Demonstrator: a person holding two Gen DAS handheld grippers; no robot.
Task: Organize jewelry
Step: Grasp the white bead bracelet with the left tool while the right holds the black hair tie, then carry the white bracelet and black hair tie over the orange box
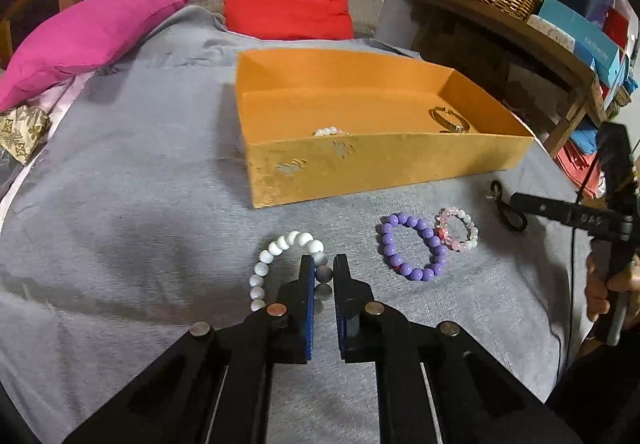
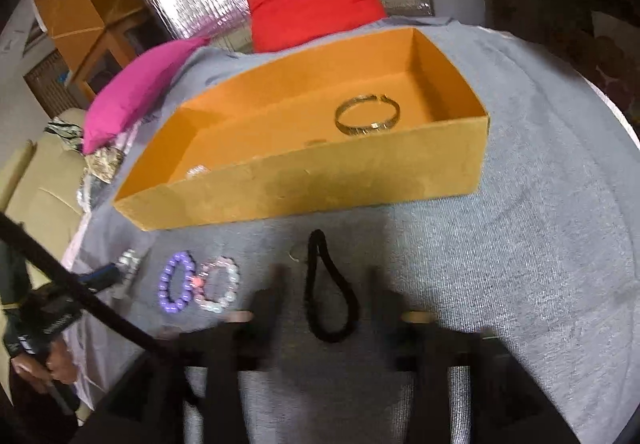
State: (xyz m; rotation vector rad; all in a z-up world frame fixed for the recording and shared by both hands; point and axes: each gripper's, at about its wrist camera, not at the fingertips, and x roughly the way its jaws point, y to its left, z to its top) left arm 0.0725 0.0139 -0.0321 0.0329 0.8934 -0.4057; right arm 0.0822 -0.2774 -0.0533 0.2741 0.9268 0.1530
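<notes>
Left tongs (image 1: 324, 264) clamped on white bead bracelet (image 1: 280, 264); right tongs (image 2: 328, 280) open astride black loop (image 2: 328, 292), long axis toward box (image 2: 304, 184).

The right claw (image 2: 326, 318) hangs blurred at the bottom, its jaws standing apart with a black cord loop (image 2: 326, 292) lying between them on the grey cloth (image 2: 520, 244). Just left of the claw lie a pink bead bracelet (image 2: 219, 290) and a purple bead bracelet (image 2: 176, 288), touching. Beyond the claw sits an orange box (image 2: 320, 180) holding a gold bangle (image 2: 366, 115).
</notes>
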